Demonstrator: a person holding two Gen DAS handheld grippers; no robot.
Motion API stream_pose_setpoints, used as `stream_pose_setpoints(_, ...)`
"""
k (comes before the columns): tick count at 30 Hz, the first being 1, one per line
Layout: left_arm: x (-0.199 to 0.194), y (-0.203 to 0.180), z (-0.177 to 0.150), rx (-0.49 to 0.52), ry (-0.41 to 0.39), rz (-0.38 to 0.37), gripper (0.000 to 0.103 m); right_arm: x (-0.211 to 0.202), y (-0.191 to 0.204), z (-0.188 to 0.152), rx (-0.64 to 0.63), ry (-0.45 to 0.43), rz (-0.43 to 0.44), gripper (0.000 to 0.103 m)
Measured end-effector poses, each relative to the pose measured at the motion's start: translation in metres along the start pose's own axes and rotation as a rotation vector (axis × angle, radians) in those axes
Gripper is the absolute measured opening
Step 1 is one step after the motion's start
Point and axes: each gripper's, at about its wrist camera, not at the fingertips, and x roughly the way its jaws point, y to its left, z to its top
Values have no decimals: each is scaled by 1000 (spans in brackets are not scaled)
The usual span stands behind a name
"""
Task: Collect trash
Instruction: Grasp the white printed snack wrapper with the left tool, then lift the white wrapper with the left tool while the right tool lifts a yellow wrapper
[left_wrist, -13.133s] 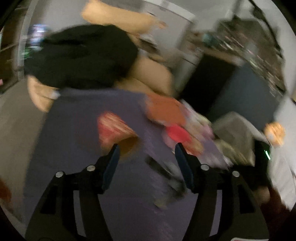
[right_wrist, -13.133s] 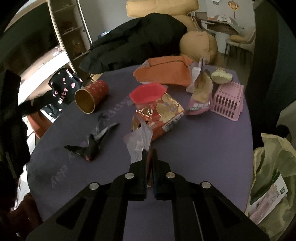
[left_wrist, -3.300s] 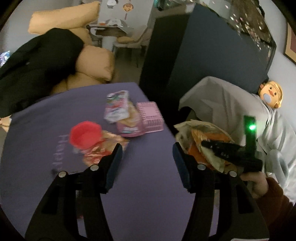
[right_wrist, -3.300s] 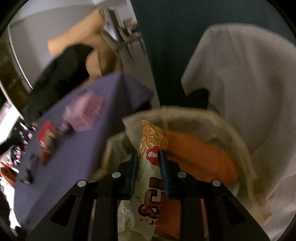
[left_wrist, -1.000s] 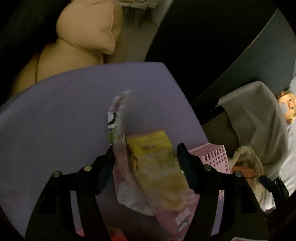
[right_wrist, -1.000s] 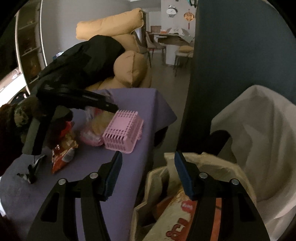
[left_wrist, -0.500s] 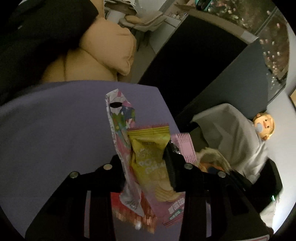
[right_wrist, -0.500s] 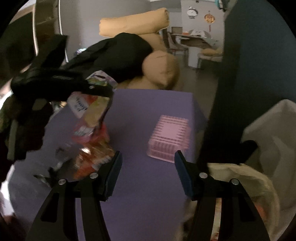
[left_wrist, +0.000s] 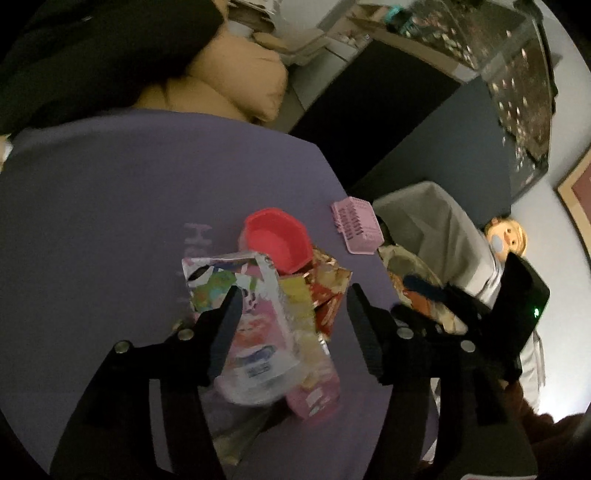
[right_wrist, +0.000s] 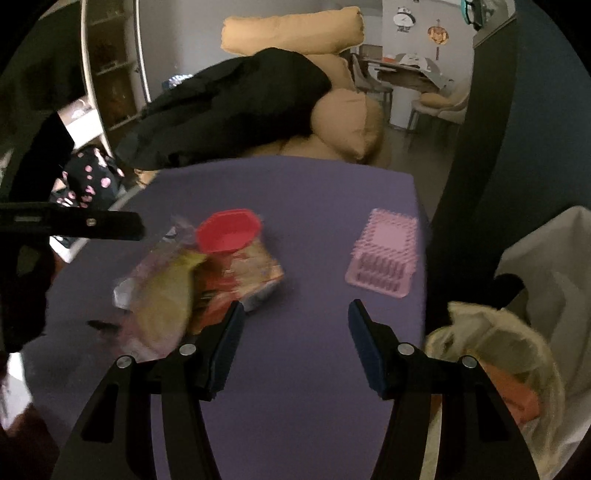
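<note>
My left gripper (left_wrist: 295, 291) hangs over the purple table (left_wrist: 110, 184) and its jaws are opening. A pink wrapper (left_wrist: 255, 332) and a yellow chip bag (left_wrist: 295, 295) sag loose between the jaws, and the pads do not press on them. Behind them a red bowl (left_wrist: 275, 245) sits on a red-orange snack bag (left_wrist: 328, 291). In the right wrist view the same wrappers (right_wrist: 162, 295) are blurred below a left gripper finger (right_wrist: 92, 221). My right gripper (right_wrist: 295, 305) is open and empty above the table (right_wrist: 295, 192). The trash bag (right_wrist: 491, 343) gapes at its right.
A pink basket (right_wrist: 384, 262) lies upside down near the table's right edge. A black coat (right_wrist: 236, 107) covers tan cushions (right_wrist: 347, 122) behind the table. A small dark object (right_wrist: 99, 325) lies at the left. White cloth (left_wrist: 436, 229) and a doll (left_wrist: 506, 236) are beyond the bag.
The left gripper's jaws have spread and the wrappers it pinched now hang loose between them, nearer the red bowl. The right gripper has turned from the trash bag towards the table.
</note>
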Motion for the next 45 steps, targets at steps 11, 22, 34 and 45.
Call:
stream_pose_setpoints(11,-56,16,-42,41,-179,286,56,51,65,-5,-23,87,124,43)
stream_pose_setpoints(22,-46,36,-65,-55,-127,197,56,23,58,-7,-5,67,143,4)
stream_pose_setpoints(34,8,26,-60,-126,-23,205,41,-42,24,-13,36,-62,58,4)
stream_pose_setpoints(45,-17,-18,-47,10,-90,223,8,-71,7,-17,49,-137,50,4)
